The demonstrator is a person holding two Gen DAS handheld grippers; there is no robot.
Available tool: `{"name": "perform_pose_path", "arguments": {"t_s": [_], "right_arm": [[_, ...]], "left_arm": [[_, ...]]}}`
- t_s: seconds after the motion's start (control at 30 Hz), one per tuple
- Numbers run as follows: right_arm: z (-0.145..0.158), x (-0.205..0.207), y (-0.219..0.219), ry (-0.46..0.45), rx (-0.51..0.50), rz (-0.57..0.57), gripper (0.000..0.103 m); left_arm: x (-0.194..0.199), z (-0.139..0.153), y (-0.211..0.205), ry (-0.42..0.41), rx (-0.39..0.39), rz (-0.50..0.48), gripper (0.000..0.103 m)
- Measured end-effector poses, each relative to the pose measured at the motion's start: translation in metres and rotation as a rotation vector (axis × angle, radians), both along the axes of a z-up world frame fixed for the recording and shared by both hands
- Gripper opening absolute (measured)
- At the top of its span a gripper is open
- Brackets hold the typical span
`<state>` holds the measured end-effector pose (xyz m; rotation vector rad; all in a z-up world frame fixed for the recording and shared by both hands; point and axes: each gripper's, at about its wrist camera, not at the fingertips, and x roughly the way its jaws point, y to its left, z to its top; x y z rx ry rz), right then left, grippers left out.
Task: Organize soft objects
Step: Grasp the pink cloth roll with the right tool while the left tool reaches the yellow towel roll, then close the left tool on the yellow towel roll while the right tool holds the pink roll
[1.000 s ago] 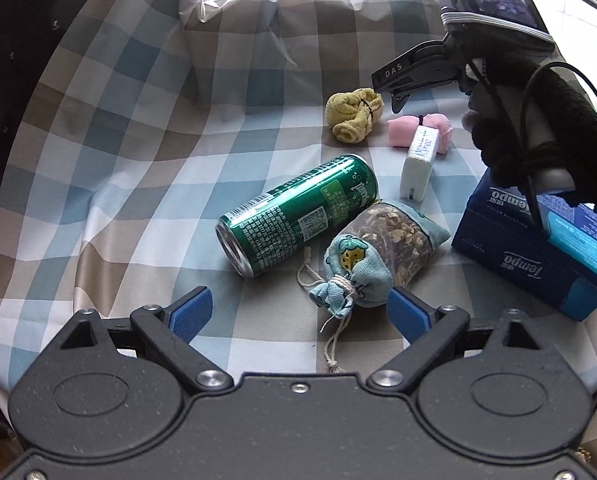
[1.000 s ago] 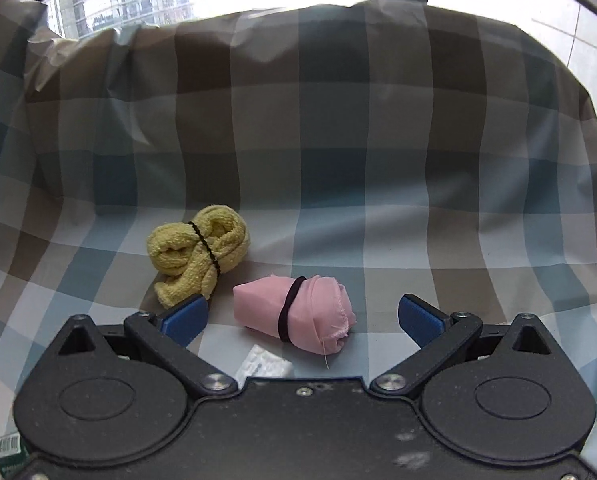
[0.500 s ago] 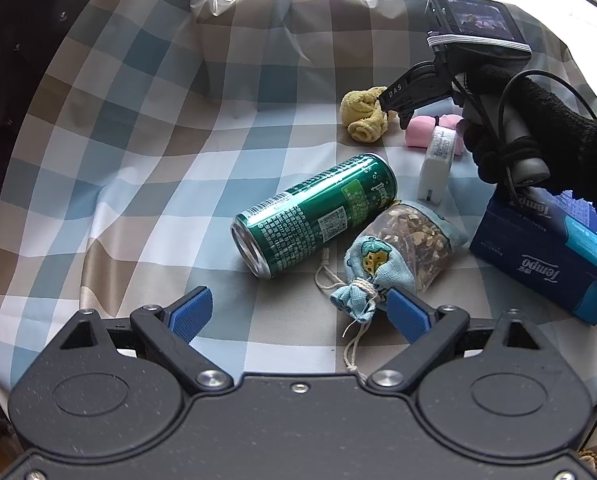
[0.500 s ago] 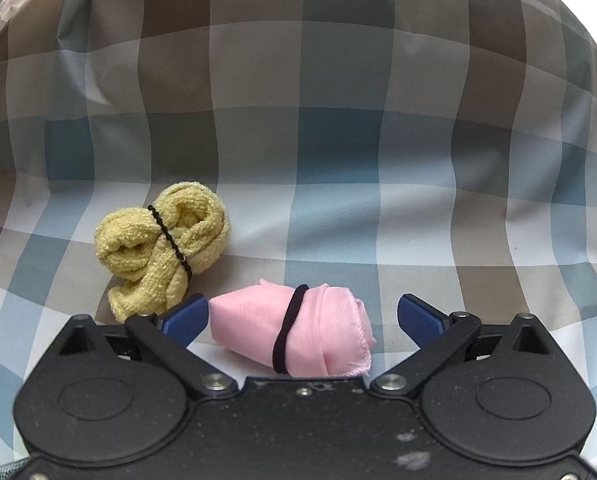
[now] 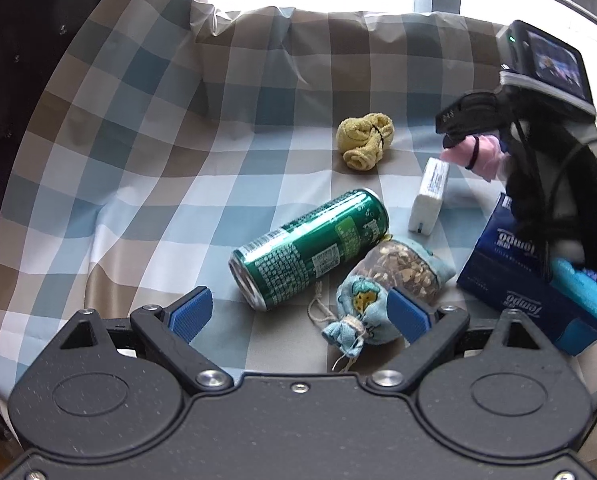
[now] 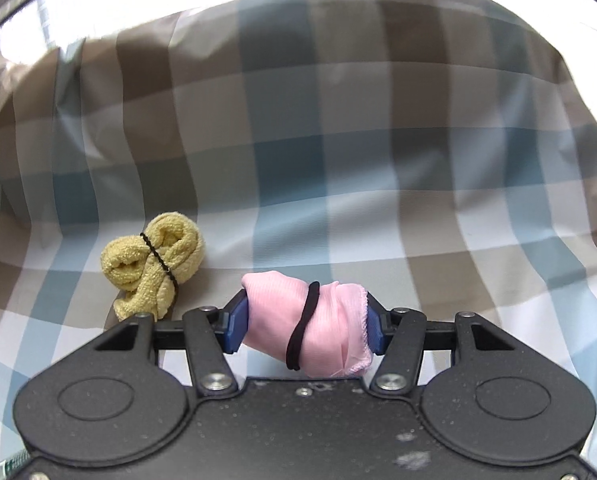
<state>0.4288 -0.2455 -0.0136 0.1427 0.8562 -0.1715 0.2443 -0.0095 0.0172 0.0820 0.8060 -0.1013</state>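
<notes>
My right gripper (image 6: 304,322) is shut on a pink cloth roll (image 6: 322,324) bound with a black band; it also shows in the left wrist view (image 5: 478,152), held off the cloth. A yellow towel roll (image 6: 154,260) lies to its left, also seen in the left wrist view (image 5: 364,142). My left gripper (image 5: 298,312) is open and empty, with a small blue drawstring pouch (image 5: 362,312) between its fingers near the right pad.
A green can (image 5: 310,248) lies on its side on the checked cloth (image 5: 138,184). A bag of nuts (image 5: 402,268), a white charger (image 5: 428,196) and a blue tissue pack (image 5: 534,276) lie to the right. The cloth rises as a wall behind.
My right gripper moved forward around the pink roll, closed on it and lifted it. My left gripper drew slightly nearer to the pouch.
</notes>
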Motion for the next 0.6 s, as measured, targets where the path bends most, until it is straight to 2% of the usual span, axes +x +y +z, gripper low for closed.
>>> {"name": "perform_pose_path", "arguments": {"t_s": [0.17, 0.3, 0.47, 0.6], "right_arm": [[0.002, -0.045, -0.008, -0.150, -0.066, -0.038, 0.056], [0.004, -0.063, -0.011, -0.290, -0.067, -0.052, 0.055], [0.003, -0.072, -0.011, -0.337, -0.055, -0.051, 0.055], [0.001, -0.077, -0.010, -0.355, -0.045, -0.034, 0.055]], "left_arm": [[0.027, 0.014, -0.004, -0.018, -0.023, 0.022, 0.095], [0.052, 0.022, -0.013, -0.028, -0.031, 0.046, 0.095], [0.084, 0.029, -0.030, -0.031, -0.033, 0.065, 0.095], [0.116, 0.029, -0.044, 0.004, -0.058, 0.094, 0.095]]}}
